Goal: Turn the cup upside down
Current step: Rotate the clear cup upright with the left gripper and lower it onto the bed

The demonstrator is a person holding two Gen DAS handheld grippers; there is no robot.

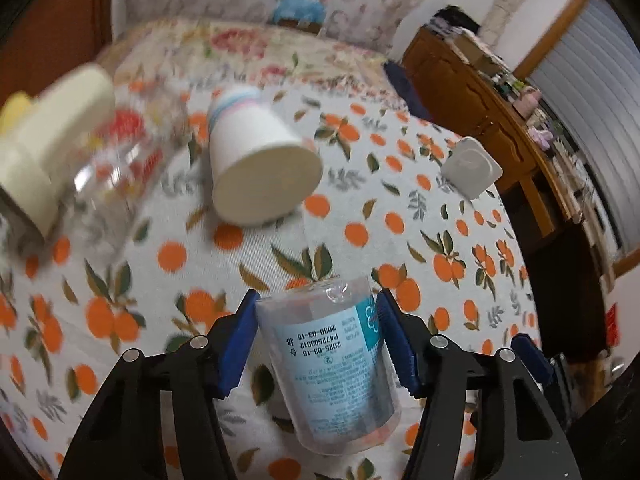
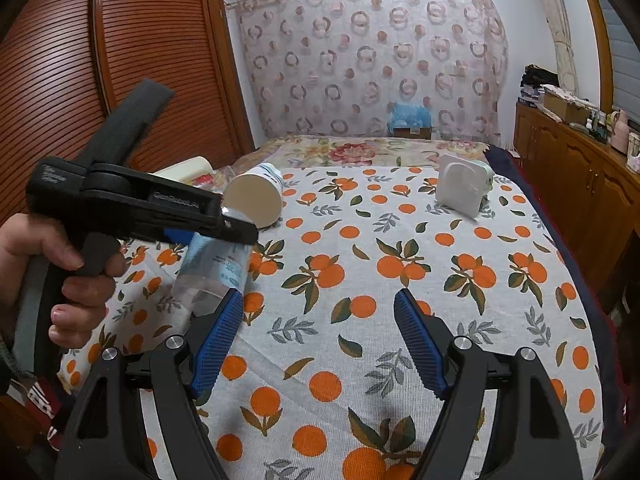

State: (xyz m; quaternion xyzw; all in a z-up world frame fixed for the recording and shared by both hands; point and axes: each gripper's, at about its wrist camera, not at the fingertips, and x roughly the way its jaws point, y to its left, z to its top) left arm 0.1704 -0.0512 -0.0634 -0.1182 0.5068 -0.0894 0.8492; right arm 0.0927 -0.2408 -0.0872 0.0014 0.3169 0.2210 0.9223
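Note:
My left gripper (image 1: 318, 312) is shut on a clear plastic cup (image 1: 334, 364) with a pale blue label whose print reads upside down. I hold it tilted above the cloth. In the right wrist view the same left gripper (image 2: 236, 232) holds the cup (image 2: 214, 268) at the left, its wide end pointing down toward the cloth. My right gripper (image 2: 318, 336) is open and empty, low over the cloth, to the right of the cup.
A white paper cup (image 1: 256, 152) lies on its side on the orange-print cloth (image 1: 400, 240). A white square container (image 2: 462, 186) stands at the far right. A clear jar with a cream lid (image 1: 60, 152) lies at the left. A wooden cabinet (image 2: 580, 184) runs along the right.

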